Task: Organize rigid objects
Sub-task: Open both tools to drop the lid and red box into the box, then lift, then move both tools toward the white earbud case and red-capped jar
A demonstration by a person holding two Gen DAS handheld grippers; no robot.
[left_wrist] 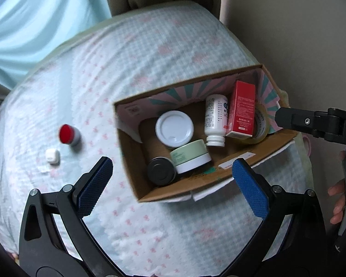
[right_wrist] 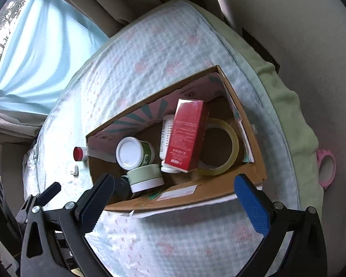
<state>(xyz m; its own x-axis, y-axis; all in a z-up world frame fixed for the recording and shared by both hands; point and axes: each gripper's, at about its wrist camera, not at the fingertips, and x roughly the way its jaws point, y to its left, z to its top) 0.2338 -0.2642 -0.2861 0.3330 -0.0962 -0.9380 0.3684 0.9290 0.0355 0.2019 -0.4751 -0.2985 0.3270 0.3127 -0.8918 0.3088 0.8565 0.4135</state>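
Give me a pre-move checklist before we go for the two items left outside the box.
1. Left gripper empty, jaws wide apart: ok.
2. Right gripper empty, jaws wide apart: ok.
3. Red-capped bottle upright on the bedspread, free on all sides: ok.
4. Small white case lies flat beside the bottle, close to it; room for fingers between the two: cannot tell.
5. Cardboard box has a free spot: bare floor shows in the middle, but the red carton leans on the white bottle and tape roll: ok, loosely packed.
6. Right gripper's finger over the box's far end clear of the left's path: ok.
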